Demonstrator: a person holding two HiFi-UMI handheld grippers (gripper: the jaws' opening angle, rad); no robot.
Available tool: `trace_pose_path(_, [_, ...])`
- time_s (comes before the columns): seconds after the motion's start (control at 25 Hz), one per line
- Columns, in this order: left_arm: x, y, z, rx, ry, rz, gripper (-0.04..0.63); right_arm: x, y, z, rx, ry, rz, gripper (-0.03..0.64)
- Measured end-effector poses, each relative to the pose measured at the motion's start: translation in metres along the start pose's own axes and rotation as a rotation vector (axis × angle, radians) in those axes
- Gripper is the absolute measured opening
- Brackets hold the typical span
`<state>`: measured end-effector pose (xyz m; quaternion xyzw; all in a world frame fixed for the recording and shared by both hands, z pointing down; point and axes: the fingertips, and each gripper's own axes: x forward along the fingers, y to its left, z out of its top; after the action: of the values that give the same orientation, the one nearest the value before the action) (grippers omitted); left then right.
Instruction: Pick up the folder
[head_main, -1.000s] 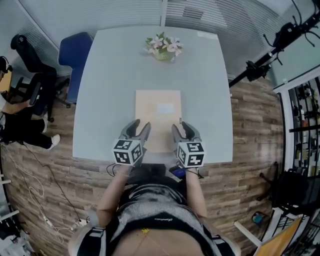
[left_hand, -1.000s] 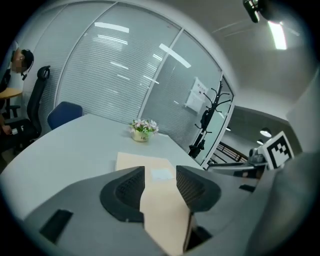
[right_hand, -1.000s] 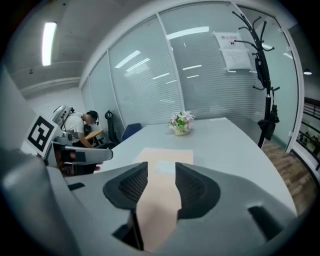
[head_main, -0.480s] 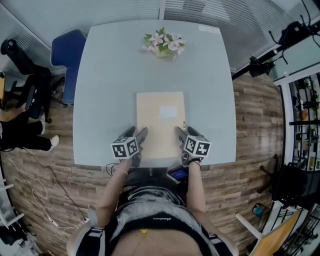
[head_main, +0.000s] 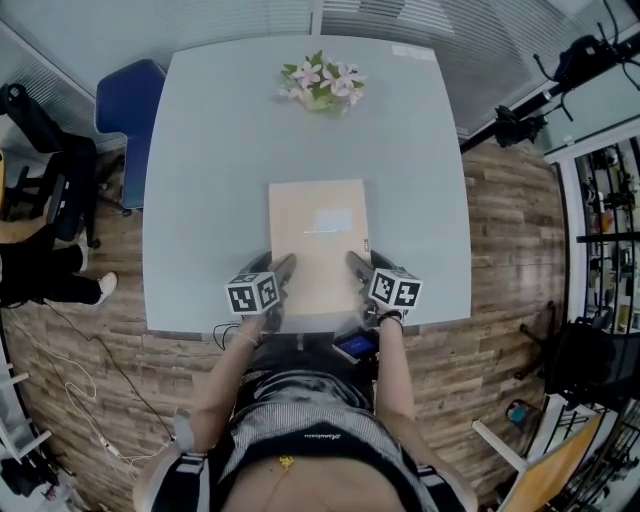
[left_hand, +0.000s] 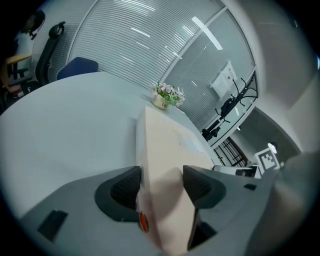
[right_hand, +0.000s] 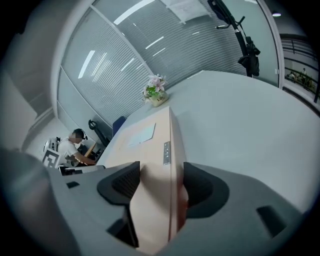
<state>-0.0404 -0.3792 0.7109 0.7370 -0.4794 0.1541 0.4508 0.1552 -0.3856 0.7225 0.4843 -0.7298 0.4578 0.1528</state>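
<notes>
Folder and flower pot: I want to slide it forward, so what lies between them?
Only bare table, seen in the head view between folder and flower pot.

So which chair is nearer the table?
The blue chair, right at the table's left edge near its far corner; the black chair stands further off, out on the wood floor.

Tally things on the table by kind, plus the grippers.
folder: 1
flower pot: 1
grippers: 2, left gripper and right gripper, jaws just opened, folder between each
Total: 4
</notes>
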Motion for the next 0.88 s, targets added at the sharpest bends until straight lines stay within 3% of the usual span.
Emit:
trace_pose_path(0.16, [0.000,-0.003,0.001,0.013,-0.006,0.026,0.259,-0.004,0.002,0.002,-0.013,-0.014,-0.026,0.262])
trace_pose_path(0.4, [-0.013,-0.026,0.023,0.066,-0.054,0.001,0.256,-0.026,0.011,0.021,-0.012,-0.080,-0.025,0.256])
trace_pose_path(0.88, [-0.093,-0.096,0.099,0.174,-0.275,-0.039,0.256,-0.119,0.075,0.101,-0.186,-0.300,-0.027,0.253])
